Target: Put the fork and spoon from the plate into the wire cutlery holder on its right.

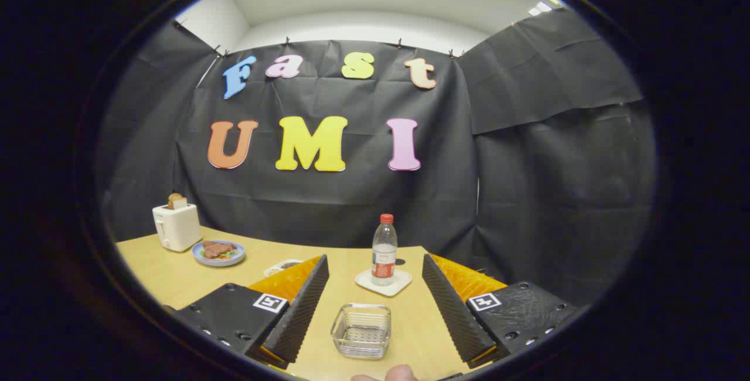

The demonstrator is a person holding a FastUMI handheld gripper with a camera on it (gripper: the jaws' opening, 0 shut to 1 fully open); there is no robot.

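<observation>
holder (361, 330) — empty wire mesh, between spread gripper (375, 305) fingers

A staged recording booth, dressed as a kitchen corner, is shown. Black cloth (328, 193) is pinned up as walls around a wooden counter (170, 275), with a plain white ceiling (375, 0) seen above it. Kitchen props are set out on the counter: left of the bottle (384, 250) a toaster (176, 225) and a plate of food (218, 252) are placed, and nearer than the bottle a wire holder (361, 330).
</observation>
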